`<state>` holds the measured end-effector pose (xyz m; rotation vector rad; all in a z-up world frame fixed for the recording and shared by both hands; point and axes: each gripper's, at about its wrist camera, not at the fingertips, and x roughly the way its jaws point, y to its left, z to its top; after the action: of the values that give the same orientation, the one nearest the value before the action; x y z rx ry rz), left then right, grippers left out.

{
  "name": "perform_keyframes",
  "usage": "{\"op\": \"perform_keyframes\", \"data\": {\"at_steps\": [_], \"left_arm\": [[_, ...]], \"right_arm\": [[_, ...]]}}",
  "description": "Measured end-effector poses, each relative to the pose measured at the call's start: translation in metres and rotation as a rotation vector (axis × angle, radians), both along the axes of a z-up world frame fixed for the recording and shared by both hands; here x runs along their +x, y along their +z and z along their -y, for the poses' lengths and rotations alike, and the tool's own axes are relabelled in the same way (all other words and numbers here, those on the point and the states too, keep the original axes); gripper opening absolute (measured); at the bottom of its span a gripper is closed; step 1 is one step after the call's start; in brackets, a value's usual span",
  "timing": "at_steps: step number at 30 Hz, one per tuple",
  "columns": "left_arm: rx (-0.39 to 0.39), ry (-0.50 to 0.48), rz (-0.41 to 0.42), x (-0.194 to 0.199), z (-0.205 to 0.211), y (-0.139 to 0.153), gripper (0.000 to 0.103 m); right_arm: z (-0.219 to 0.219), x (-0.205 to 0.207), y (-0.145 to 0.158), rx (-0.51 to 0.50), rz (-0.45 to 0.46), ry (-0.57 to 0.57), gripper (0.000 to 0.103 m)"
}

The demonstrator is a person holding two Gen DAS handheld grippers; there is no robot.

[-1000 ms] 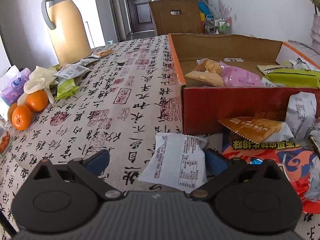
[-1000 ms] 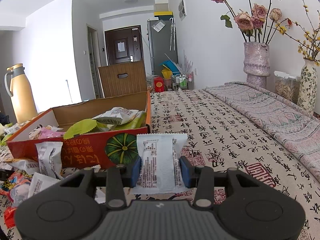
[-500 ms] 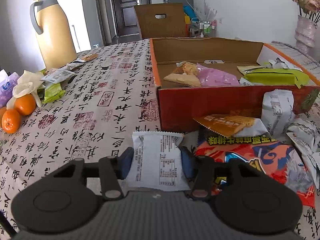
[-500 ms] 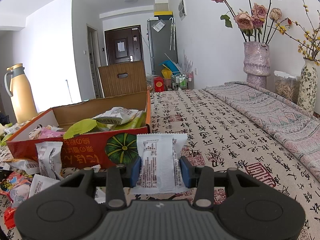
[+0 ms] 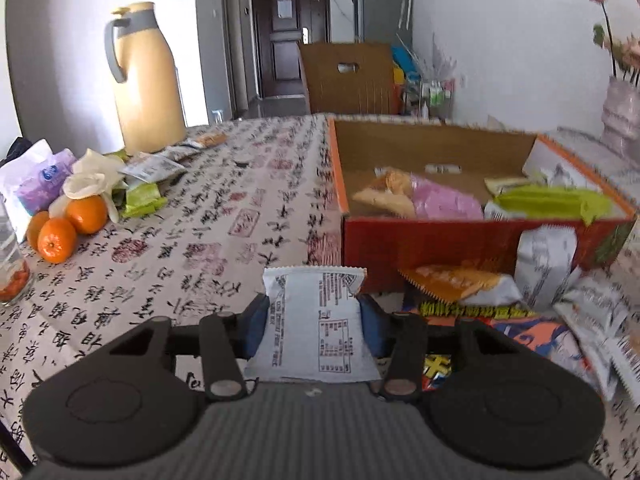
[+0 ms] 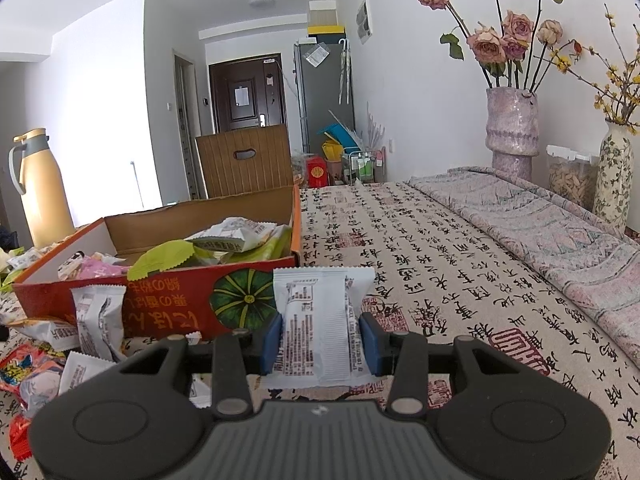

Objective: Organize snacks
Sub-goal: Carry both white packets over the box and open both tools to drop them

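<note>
In the left wrist view, the left tongs [image 5: 314, 322] are clamped on a white snack packet [image 5: 316, 320], its sides pressed by the blue pads [image 5: 256, 328] and its serrated top edge standing upright above them. The packet is held above the desk [image 5: 200, 240], which is covered with a calligraphy-print cloth, just in front of the near left corner of the open cardboard box [image 5: 420, 240]. Inside the box lie a pink packet [image 5: 444, 204], an orange-tan packet [image 5: 386, 192] and a green packet [image 5: 548, 200]. Against the box's red front wall lean another white packet [image 5: 544, 264] and an orange packet [image 5: 452, 280], with a large red and blue bag [image 5: 520, 332] flat on the desk beneath them. To the left sit oranges [image 5: 70, 220], a tissue pack [image 5: 40, 180] and a tan thermos jug [image 5: 142, 80]. In the right wrist view, the right tongs [image 6: 322, 338] are closed on a second white packet [image 6: 320, 320], also held upright, near the box's [image 6: 180, 308] right front corner, where a green pumpkin is printed. A white packet [image 6: 98, 316] leans on the box front, and loose wrappers lie at lower left. Well apart on the right, a pink vase of dried roses [image 6: 510, 124] and a floral vase [image 6: 614, 176] stand by the wall.
</note>
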<state>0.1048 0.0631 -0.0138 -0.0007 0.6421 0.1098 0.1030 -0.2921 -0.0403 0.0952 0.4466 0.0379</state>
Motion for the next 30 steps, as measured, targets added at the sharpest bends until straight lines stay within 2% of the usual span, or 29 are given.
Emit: {"op": "perform_keyframes", "data": {"at_steps": [7, 16, 22, 30], "left_arm": [[-0.005, -0.033, 0.063, -0.011, 0.010, 0.021, 0.049], [-0.039, -0.078, 0.131, -0.012, 0.031, 0.042, 0.049], [-0.070, -0.106, 0.174, -0.001, 0.048, 0.057, 0.049], [-0.087, -0.119, 0.220, 0.023, 0.067, 0.075, 0.049]], "right_arm": [[-0.004, -0.007, 0.005, -0.027, 0.025, 0.015, 0.041], [-0.013, -0.018, 0.034, -0.038, 0.107, 0.051, 0.041], [-0.032, -0.003, 0.054, -0.047, 0.152, 0.095, 0.041], [-0.057, 0.037, 0.073, -0.034, 0.173, 0.139, 0.041]]}}
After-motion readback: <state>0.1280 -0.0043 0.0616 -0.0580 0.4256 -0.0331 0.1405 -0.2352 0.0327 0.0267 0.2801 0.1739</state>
